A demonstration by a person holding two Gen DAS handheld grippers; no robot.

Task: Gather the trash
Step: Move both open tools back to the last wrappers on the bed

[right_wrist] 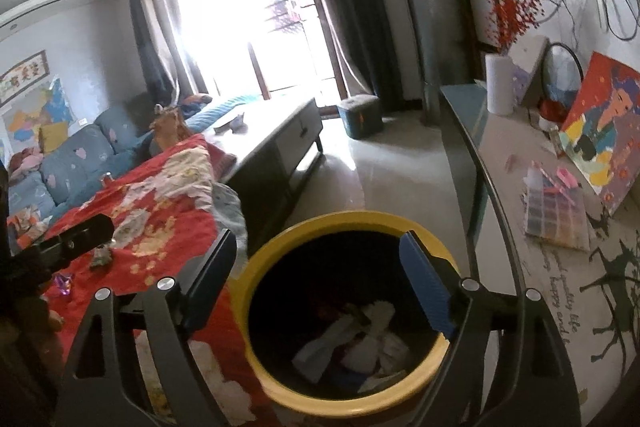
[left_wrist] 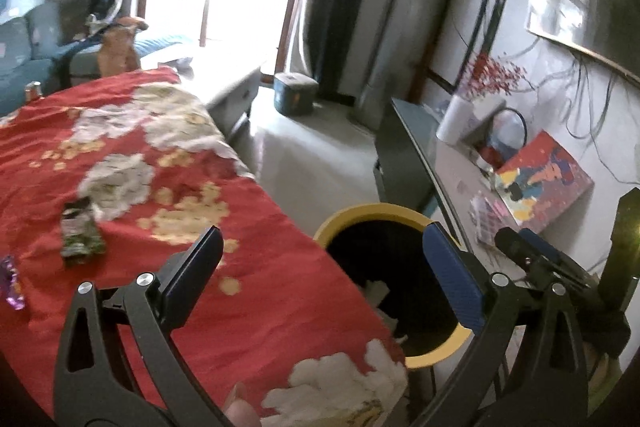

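Trash first: crumpled white paper [right_wrist: 360,339] sits deep in the yellow-rimmed bin [right_wrist: 280,251], wedged between the red floral cloth [left_wrist: 168,211] and the glass-topped side table [right_wrist: 516,163], handy for drops. Right gripper [right_wrist: 316,287] hangs over the bin mouth, jaws spread, nothing between them. Left gripper [left_wrist: 324,267], also spread and empty, faces the cloth, where a dark green wrapper [left_wrist: 80,231] and purple wrapper [left_wrist: 12,283] remain. Wrapper print is unreadable; script on the table mat is too blurred to quote.

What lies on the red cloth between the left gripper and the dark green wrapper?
Nothing: in the left wrist view, only bare red floral cloth separates the open left gripper from the green wrapper. A purple wrapper lies off to the side.
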